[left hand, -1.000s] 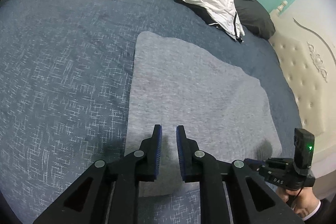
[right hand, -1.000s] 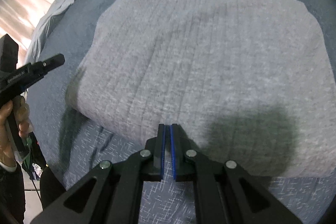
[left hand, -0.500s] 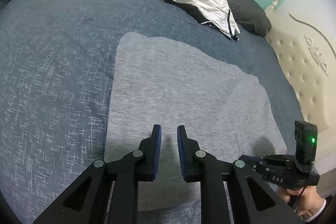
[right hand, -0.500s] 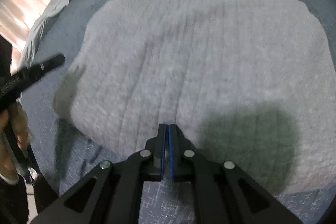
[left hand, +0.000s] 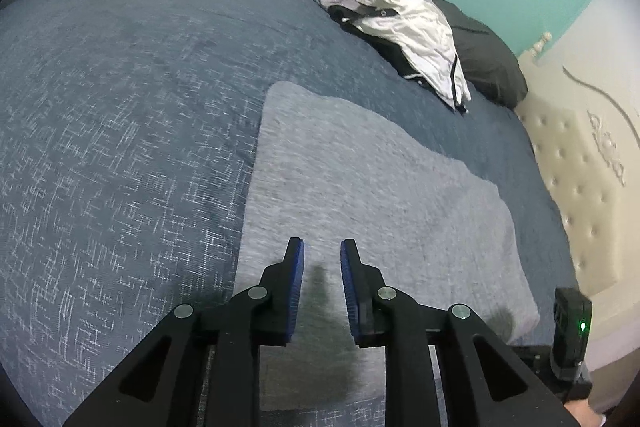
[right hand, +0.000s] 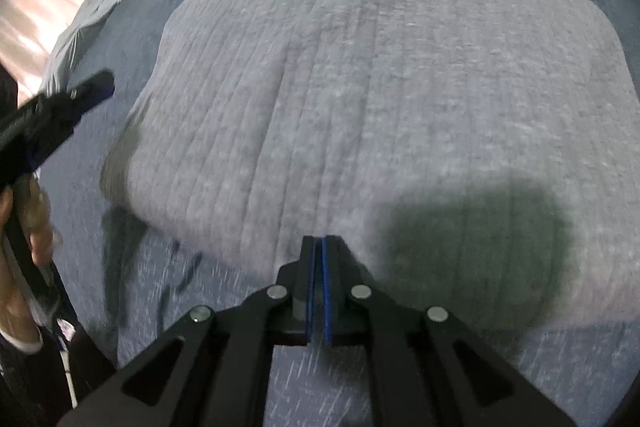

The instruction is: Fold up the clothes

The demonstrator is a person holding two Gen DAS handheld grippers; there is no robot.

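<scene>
Sweater (left hand: 372, 187) is lying folded flat ahead of both jaws; left gripper (left hand: 322, 267) is hovering released, right gripper (right hand: 319, 259) clenched on nothing; jacket (left hand: 404, 23) beyond is looking unfolded

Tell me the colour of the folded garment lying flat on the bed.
Light grey, with a faint ribbed texture. The folded garment shows best in the right wrist view.

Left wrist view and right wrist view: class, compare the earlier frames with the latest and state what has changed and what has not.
Nothing was taken hold of or let go. Only the views shift slightly over the folded grey garment, so both hands drifted a little. The left gripper stays open and empty; the right gripper stays shut. The garment stays flat on the blue bedspread.
</scene>
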